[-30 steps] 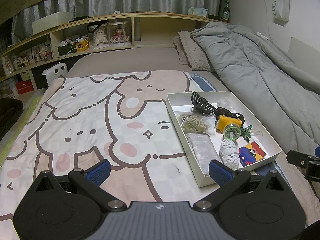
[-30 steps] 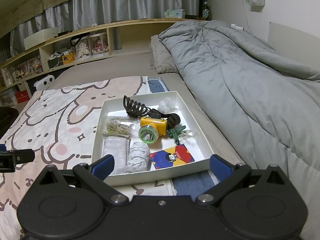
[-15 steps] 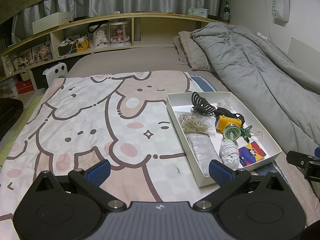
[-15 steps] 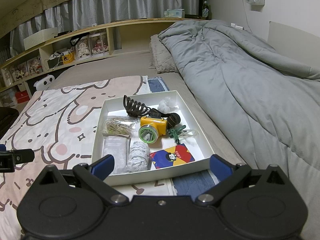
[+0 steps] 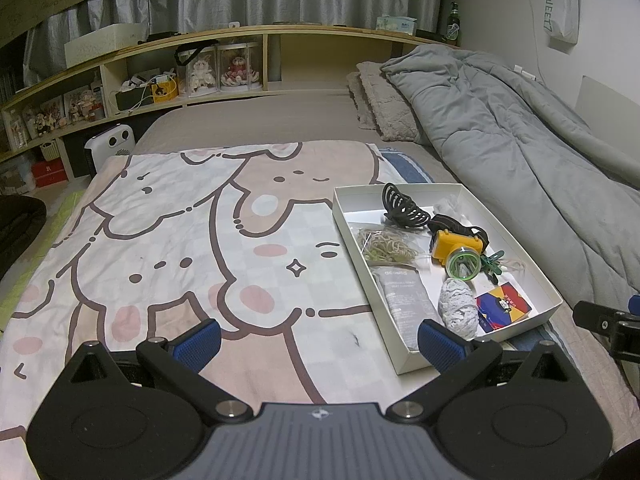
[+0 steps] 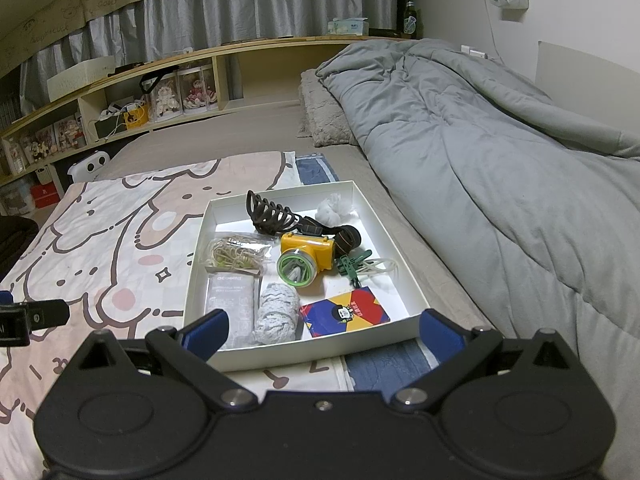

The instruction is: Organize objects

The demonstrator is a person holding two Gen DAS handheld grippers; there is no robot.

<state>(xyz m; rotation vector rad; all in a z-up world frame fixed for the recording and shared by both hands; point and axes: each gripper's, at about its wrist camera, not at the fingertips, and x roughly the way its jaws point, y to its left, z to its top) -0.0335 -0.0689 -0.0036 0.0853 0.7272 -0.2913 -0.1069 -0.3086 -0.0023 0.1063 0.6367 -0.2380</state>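
Observation:
A white shallow box (image 6: 394, 240) (image 5: 554, 296) lies on the bed. It holds a black hair claw (image 6: 270, 212), a yellow headlamp (image 6: 306, 256), a bag of rubber bands (image 6: 234, 256), a grey packet (image 6: 232, 300), a grey cloth roll (image 6: 278, 314), a colourful card box (image 6: 344, 312), a green clip (image 6: 354, 266) and a white wad (image 6: 334, 208). My right gripper (image 6: 322, 328) is open and empty, just in front of the box's near wall. My left gripper (image 5: 318, 342) is open and empty over the cartoon blanket (image 5: 180, 240), left of the box.
A grey duvet (image 6: 500, 160) is piled along the right side of the bed, with a pillow (image 6: 324, 120) behind it. A wooden shelf (image 5: 200, 72) with dolls and small items runs along the back. A white heater (image 5: 110, 146) stands by the bed's far left.

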